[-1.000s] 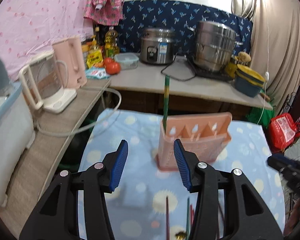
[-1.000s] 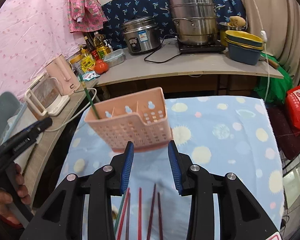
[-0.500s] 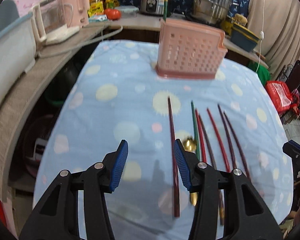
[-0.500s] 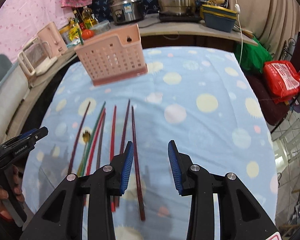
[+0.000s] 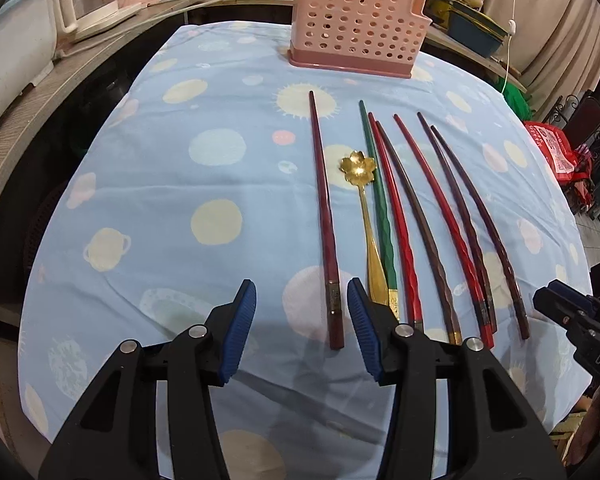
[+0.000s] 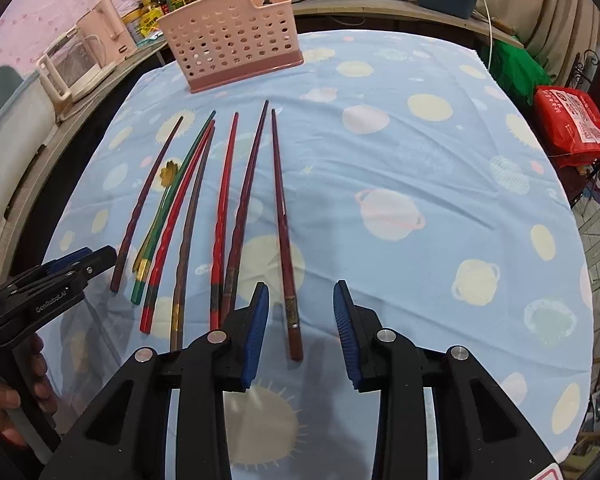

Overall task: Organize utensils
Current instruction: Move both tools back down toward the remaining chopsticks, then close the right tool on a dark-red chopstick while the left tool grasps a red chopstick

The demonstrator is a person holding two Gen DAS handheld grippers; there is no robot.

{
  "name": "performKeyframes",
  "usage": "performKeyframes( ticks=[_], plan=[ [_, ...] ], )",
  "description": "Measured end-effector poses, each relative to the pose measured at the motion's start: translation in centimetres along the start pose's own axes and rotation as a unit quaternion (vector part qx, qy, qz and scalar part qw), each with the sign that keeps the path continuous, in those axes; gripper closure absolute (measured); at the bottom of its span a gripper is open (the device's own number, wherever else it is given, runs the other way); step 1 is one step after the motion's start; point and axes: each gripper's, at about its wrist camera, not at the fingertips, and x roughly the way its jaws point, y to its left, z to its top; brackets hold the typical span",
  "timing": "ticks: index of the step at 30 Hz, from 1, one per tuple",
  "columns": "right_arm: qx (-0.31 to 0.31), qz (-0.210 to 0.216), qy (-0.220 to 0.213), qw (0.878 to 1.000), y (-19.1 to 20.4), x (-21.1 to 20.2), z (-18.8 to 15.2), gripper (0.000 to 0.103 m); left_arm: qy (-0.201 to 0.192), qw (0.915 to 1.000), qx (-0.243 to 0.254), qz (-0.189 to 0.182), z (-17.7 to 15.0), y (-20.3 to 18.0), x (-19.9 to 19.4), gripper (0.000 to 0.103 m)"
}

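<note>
Now the left claw hangs wide open and empty in the lower middle of its frame, the butt of the leftmost dark red chopstick lying between its fingers on the surface. Right of it lie a gold flower spoon and a green chopstick. Likewise the right claw gapes open, holding nothing, over the rightmost chopstick. At upper centre stands the pink holder.
</note>
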Motion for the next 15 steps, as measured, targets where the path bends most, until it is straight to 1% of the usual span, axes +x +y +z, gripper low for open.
performKeyframes(
  ticks=[3, 8, 11, 13, 15],
  plan=[
    [-0.007, -0.001, 0.005, 1.0, 0.4, 0.5, -0.4, 0.077, 0.002, 1.0, 0.0, -0.002, -0.2, -0.1, 0.4, 0.058],
    [-0.008, 0.001, 0.016, 1.0, 0.5, 1.3, -0.8, 0.081, 0.005, 1.0, 0.004, 0.001, -0.4, -0.3, 0.8, 0.06],
    [-0.008, 0.003, 0.02, 1.0, 0.5, 1.6, -1.0, 0.082, 0.003, 1.0, 0.008, 0.0, -0.4, -0.4, 0.9, 0.063],
    [-0.008, 0.004, 0.022, 1.0, 0.6, 1.7, -1.0, 0.083, 0.003, 0.9999, 0.01, -0.006, -0.4, -0.5, 0.9, 0.072],
    [-0.009, 0.004, 0.024, 1.0, 0.6, 1.9, -1.1, 0.084, 0.002, 0.9999, 0.012, -0.01, -0.4, -0.6, 1.0, 0.074]
  ],
)
